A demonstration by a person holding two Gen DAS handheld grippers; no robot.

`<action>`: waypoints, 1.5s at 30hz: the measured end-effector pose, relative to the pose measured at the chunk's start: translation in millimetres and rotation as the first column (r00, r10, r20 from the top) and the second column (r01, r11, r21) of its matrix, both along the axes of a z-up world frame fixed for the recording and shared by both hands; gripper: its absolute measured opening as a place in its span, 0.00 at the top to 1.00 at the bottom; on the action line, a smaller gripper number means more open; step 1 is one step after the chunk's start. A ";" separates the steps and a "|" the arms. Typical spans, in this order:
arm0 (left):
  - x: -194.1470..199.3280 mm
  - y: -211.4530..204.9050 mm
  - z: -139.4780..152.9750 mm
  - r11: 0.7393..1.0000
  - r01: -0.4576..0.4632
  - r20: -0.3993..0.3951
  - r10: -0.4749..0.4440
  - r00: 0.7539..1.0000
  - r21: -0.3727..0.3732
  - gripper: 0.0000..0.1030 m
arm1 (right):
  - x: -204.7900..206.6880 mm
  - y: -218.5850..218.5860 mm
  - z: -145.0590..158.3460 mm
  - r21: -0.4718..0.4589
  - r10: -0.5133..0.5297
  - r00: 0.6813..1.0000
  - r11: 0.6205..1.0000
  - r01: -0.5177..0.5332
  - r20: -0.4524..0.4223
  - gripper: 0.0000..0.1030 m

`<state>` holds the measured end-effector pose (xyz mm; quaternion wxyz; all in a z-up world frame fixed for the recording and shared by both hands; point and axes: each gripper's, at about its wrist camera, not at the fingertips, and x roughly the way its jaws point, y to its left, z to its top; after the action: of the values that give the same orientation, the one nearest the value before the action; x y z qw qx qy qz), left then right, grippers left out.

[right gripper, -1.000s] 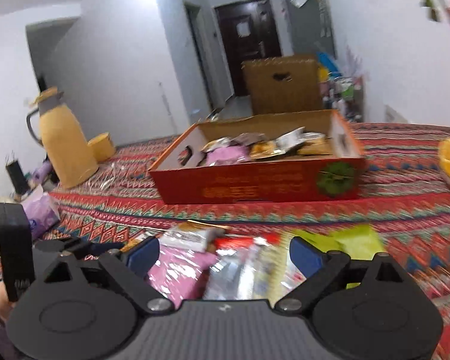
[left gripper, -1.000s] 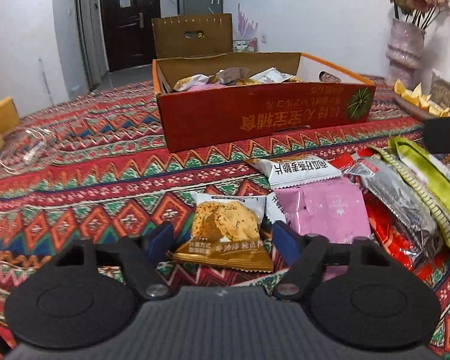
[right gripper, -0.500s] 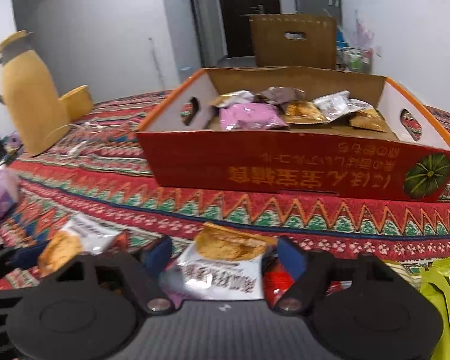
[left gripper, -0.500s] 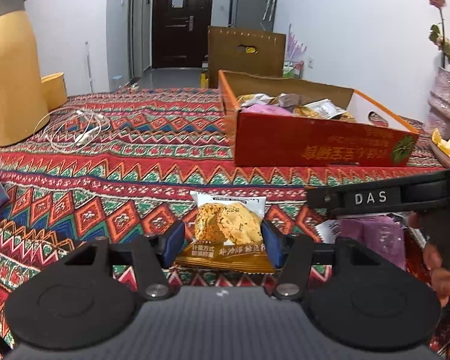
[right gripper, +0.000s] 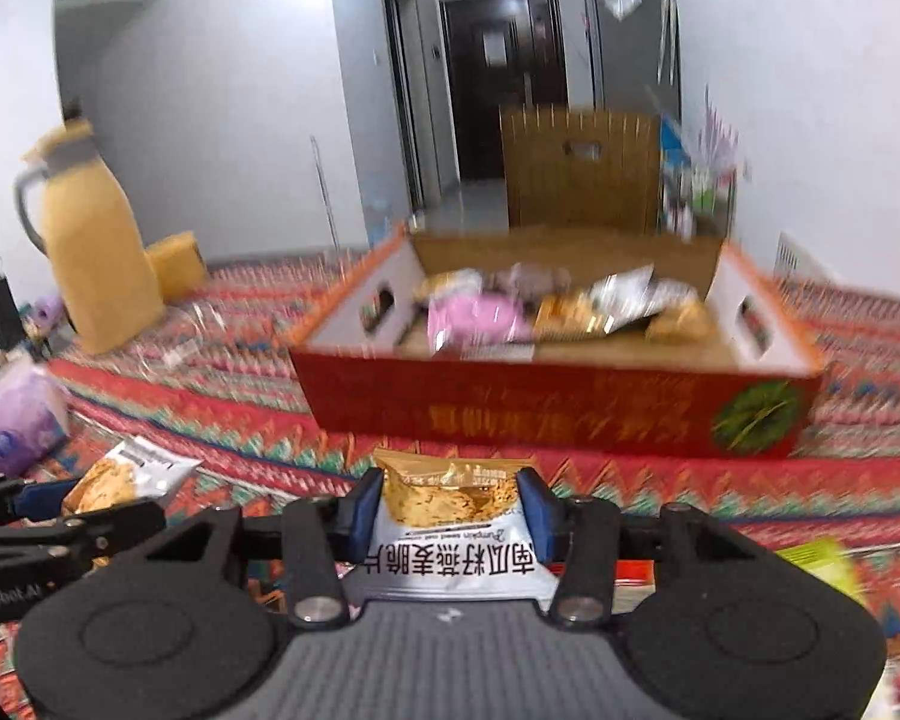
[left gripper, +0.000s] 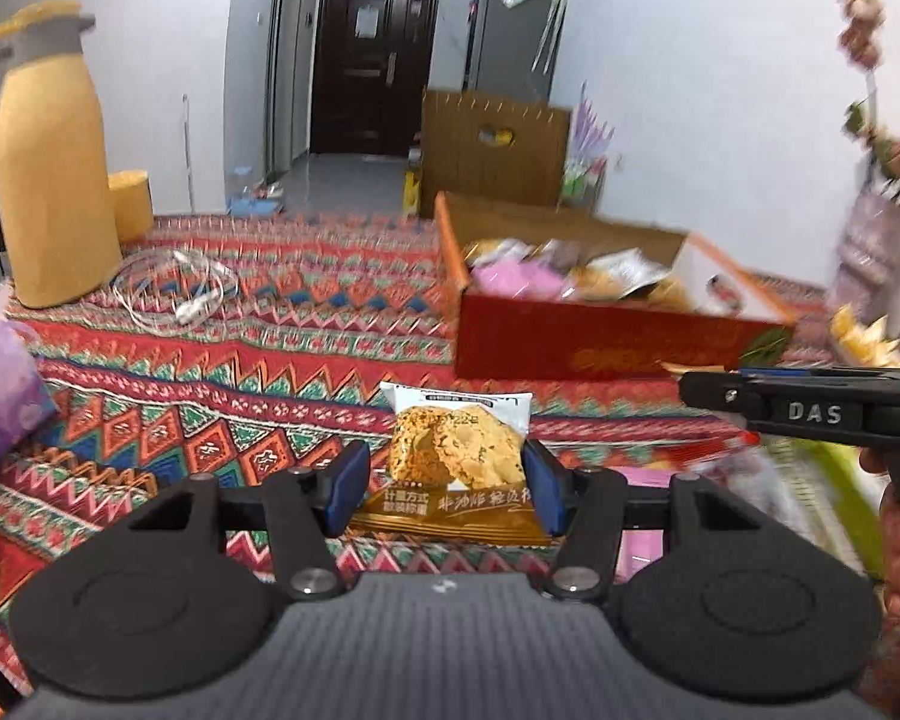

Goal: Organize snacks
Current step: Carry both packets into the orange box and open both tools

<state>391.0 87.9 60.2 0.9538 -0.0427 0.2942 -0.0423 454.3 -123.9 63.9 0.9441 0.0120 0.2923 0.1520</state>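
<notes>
Patterned tabletop point(left gripper: 258, 360), box point(right gripper: 546, 414) at frame centre. Left gripper point(left gripper: 444, 489) clamps cookie packet point(left gripper: 457, 456); right gripper point(right gripper: 450, 510) clamps crisp packet point(right gripper: 459, 534). Lift both over front wall before releasing.

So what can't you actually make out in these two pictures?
- Lettering on the red box: right wrist view, smeared by motion blur.
- Snacks inside the box: both views, blurred; only pink and gold wrappers show.
- Lower edge of the white packet in the right tool: hidden behind the tool body.
- Loose snacks at the right of the left wrist view: blurred, partly behind the other tool.
</notes>
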 end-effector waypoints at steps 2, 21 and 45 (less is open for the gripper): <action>-25.5 -6.0 10.6 1.000 0.014 0.034 -0.014 0.999 -0.004 0.45 | -26.4 -18.2 14.2 0.011 0.001 0.999 1.000 -0.001 0.048 0.55; -193.6 -84.3 -5.8 0.999 0.015 -0.007 -0.015 1.000 -0.036 0.45 | -228.2 -130.2 -17.5 0.001 -0.065 0.998 0.998 0.065 0.018 0.55; -59.4 -72.9 57.2 0.994 0.104 0.105 -0.099 0.989 -0.035 0.45 | -112.2 -122.1 40.9 -0.004 0.107 0.984 0.994 -0.108 0.144 0.55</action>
<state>331.6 15.0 117.4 0.9633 -0.0446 0.2454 -0.0988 342.1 -246.1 104.8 0.9530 -0.0129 0.2236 0.2039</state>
